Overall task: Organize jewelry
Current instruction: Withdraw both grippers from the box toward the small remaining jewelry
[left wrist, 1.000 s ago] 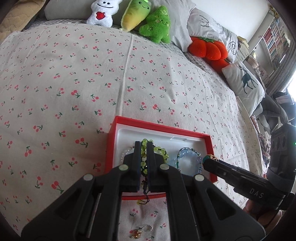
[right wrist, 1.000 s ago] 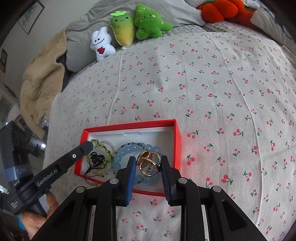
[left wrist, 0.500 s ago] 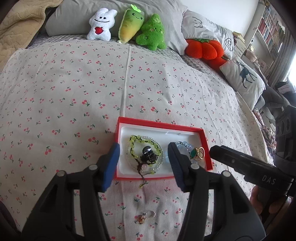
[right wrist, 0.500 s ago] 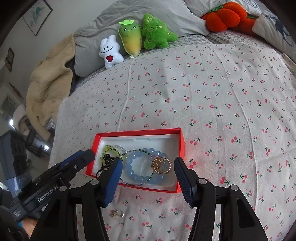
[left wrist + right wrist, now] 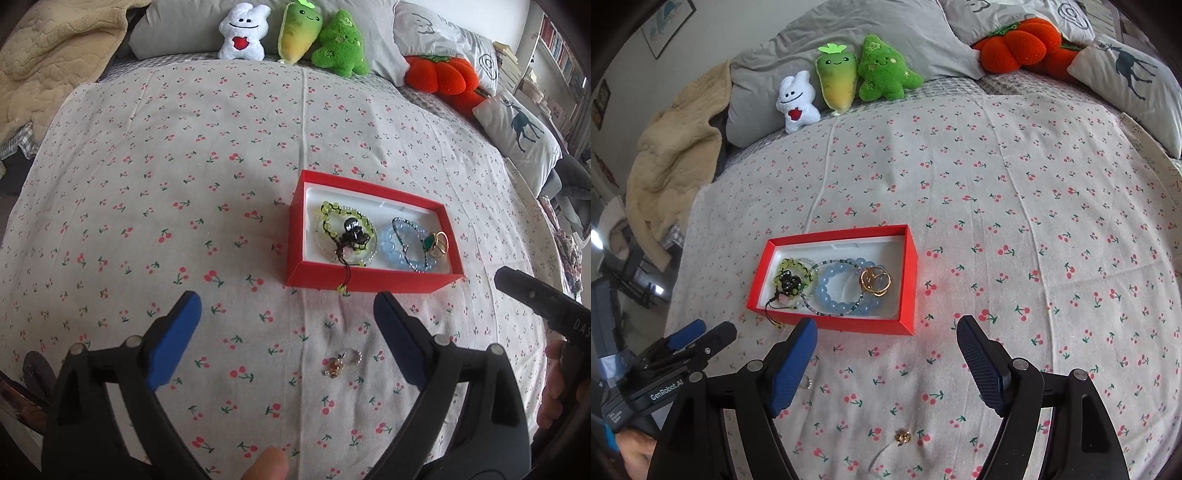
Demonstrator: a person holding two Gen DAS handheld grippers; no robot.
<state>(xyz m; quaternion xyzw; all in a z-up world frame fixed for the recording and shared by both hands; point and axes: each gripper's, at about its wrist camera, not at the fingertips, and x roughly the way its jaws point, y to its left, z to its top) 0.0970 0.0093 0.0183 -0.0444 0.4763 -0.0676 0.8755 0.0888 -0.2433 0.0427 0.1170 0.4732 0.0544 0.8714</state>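
Left gripper (image 5: 287, 315): held low over the bedspread (image 5: 184, 166), short of the red box (image 5: 369, 278); blue padded fingers spread wide, nothing between them. A fingertip of the holding hand shows at the bottom edge of the left wrist view.

Right gripper (image 5: 886, 341): same pose on the near side of the box, ribbed blue pads wide apart and empty.

Red box: shallow cardboard rectangle, white lining, resting flat on the bedspread ahead of both grippers. Contents:
- Green bead bracelet (image 5: 345, 230), small translucent yellow-green beads with a dark knotted charm; its black cord hangs over the near wall.
- Blue bracelet (image 5: 846, 291), large smooth pale-blue round beads, overlapped by a thin strand of tiny dark beads.
- Gold ring (image 5: 875, 282), polished looped metal, lying on the blue bracelet at the right end.

Loose on the bedspread:
- Small charm (image 5: 341, 363), silvery loop with an amber piece, lying between the left gripper's fingers, well short of the box.
- Small gold piece (image 5: 902, 437), low in the right wrist view.

Bedspread: pale cotton, cherry print, lightly creased.

Plush toys (image 5: 849, 85): white, yellow-green and green, fuzzy, in a row at the pillows.
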